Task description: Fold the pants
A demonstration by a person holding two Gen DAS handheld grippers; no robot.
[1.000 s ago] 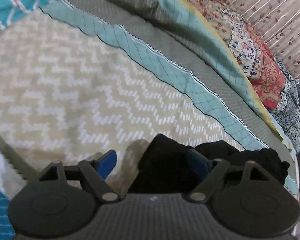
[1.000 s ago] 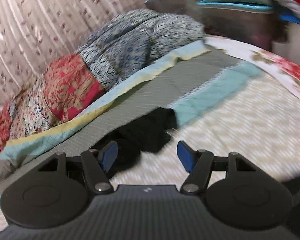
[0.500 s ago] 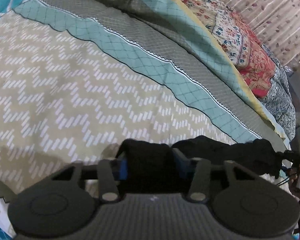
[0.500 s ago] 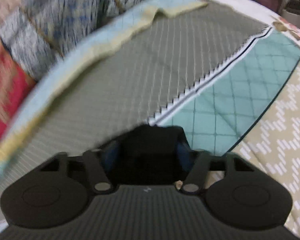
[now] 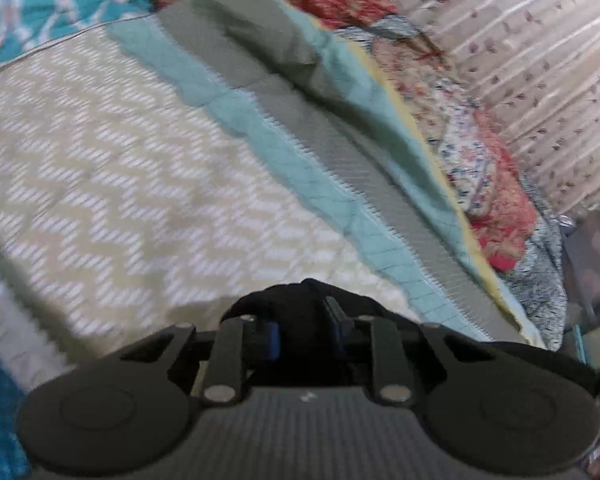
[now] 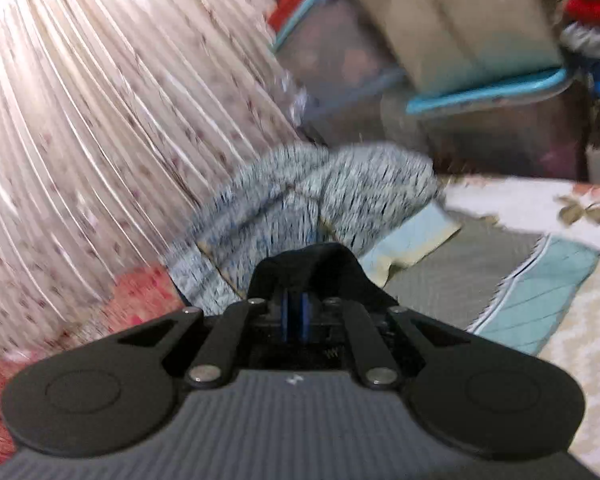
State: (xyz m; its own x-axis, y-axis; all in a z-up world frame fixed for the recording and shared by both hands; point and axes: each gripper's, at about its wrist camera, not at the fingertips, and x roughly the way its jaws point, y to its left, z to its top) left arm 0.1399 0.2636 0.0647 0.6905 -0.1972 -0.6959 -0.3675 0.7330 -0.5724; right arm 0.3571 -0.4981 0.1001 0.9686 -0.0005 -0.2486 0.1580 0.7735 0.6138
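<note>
The black pants (image 5: 296,300) bunch up at the bottom middle of the left wrist view, above the beige chevron bedspread (image 5: 120,184). My left gripper (image 5: 303,326) has its jaws closing, and the blue pads press on a thick wad of the black cloth. In the right wrist view another part of the pants (image 6: 312,264) rises as a dark fold over the fingers. My right gripper (image 6: 296,308) is shut on it, its blue pads almost touching. The rest of the garment is hidden behind the gripper bodies.
Teal and grey quilt borders (image 5: 260,128) run diagonally across the bed. Patterned red and floral quilts (image 5: 480,148) and a blue-white speckled blanket (image 6: 300,184) are heaped along the pleated curtain (image 6: 80,120). Boxes and bags (image 6: 460,40) are stacked beyond the bed.
Both grippers went from open beside the pants to closed on the black cloth. The right view swung up from the bedspread to the curtain and the stacked items.
</note>
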